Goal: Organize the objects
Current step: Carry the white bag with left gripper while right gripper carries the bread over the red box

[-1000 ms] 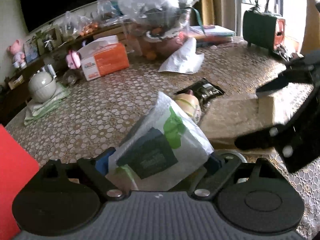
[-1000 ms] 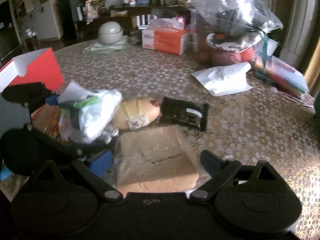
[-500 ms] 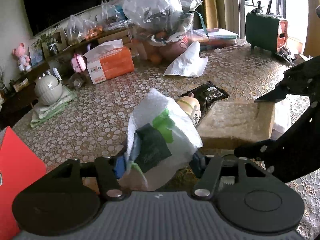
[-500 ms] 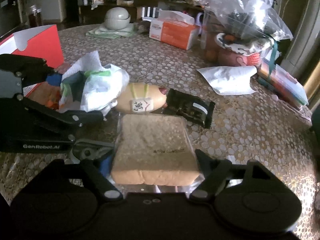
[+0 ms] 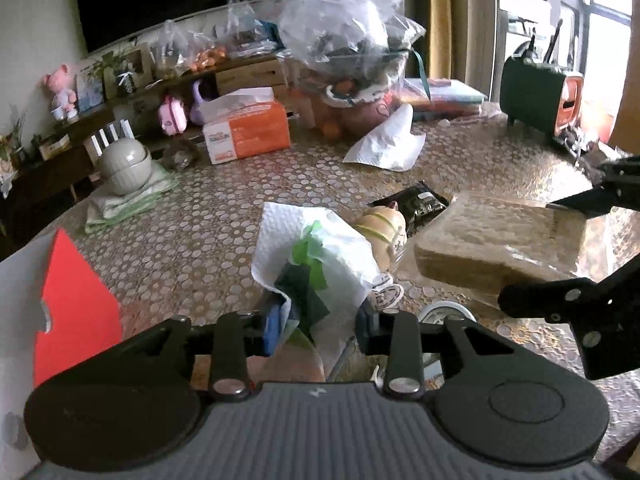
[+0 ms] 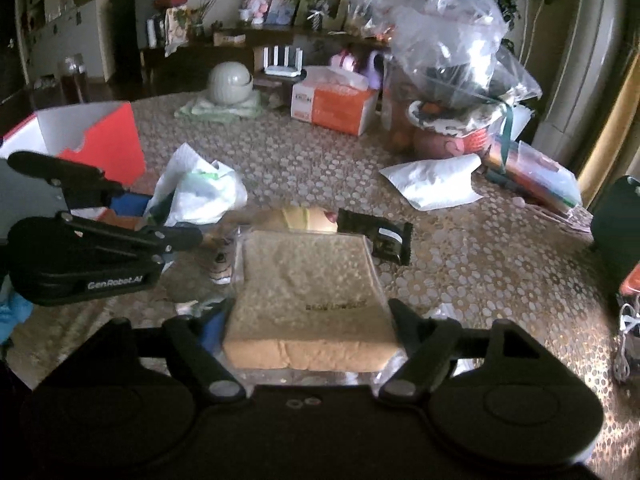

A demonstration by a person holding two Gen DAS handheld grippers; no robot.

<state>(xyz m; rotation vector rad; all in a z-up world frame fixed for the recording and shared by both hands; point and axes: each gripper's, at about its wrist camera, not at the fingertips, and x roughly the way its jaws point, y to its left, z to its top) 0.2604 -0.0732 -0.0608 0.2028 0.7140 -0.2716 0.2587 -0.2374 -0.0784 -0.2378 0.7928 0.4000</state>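
Note:
My left gripper (image 5: 316, 320) is shut on a white tissue pack with green and dark print (image 5: 316, 256) and holds it above the table. It also shows in the right wrist view (image 6: 200, 192). My right gripper (image 6: 310, 316) is shut on a wrapped loaf of sliced bread (image 6: 310, 288), held above the table; the loaf shows at the right of the left wrist view (image 5: 500, 240). A yellow toy figure (image 5: 380, 228) and a black sachet (image 5: 416, 200) lie on the table between them.
A red open box (image 5: 76, 300) stands at the left. An orange tissue box (image 5: 248, 128), a white pot on a green cloth (image 5: 124, 164), a large clear bag of goods (image 5: 348, 48), a white pouch (image 5: 388, 144) and a dark heater (image 5: 540, 96) crowd the back.
Both grippers have lifted and drawn back with their loads. The tissue pack and the bread now sit higher above the table.

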